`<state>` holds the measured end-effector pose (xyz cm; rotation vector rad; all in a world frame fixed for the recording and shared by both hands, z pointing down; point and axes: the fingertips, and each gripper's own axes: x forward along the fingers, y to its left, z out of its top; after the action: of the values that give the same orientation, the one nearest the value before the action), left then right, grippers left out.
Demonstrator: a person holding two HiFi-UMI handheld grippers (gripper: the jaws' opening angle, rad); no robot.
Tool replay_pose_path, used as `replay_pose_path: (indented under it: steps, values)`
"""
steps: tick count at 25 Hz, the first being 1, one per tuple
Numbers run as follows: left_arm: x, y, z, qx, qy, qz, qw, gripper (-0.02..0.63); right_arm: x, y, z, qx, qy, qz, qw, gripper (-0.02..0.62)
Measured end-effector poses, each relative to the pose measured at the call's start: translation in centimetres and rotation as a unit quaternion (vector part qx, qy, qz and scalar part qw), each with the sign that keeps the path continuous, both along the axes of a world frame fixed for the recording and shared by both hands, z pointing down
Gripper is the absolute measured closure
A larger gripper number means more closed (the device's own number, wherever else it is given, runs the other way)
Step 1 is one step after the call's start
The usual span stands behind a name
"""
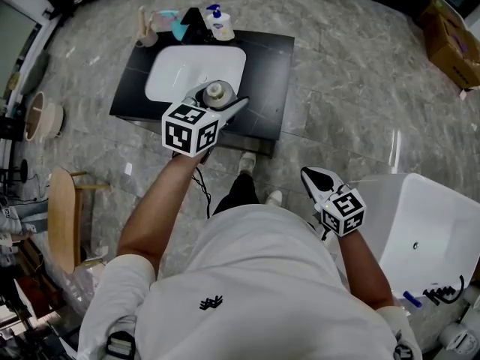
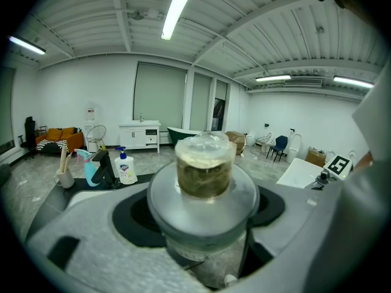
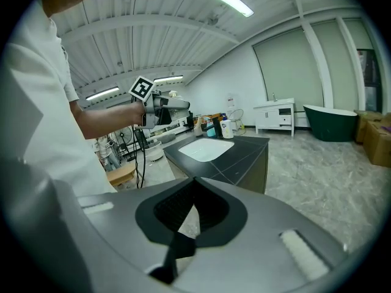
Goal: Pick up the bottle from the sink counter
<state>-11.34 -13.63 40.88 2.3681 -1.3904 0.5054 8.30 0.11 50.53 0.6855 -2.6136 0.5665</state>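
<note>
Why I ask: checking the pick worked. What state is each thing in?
Bottle: capped, held clear of the counter.
Left gripper: shut on bottle.
Right gripper: shut, empty.
Soap pump: upright on counter.
Spray bottle: upright on counter.

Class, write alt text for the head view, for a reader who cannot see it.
Seen from above, the left gripper holds a bottle above a black counter with a white sink. The right gripper, shut and empty, is held over the floor.
</note>
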Motion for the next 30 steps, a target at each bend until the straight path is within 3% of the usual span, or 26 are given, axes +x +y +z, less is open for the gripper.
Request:
replay_pose_path:
  steps: [30]
  values:
    - [2.4,-4.9,1.3,-0.008,0.0,0.009,0.9999,0.258,1.7,-2.6,1.2,-0.009,0.0,0.012,1.0,0.583]
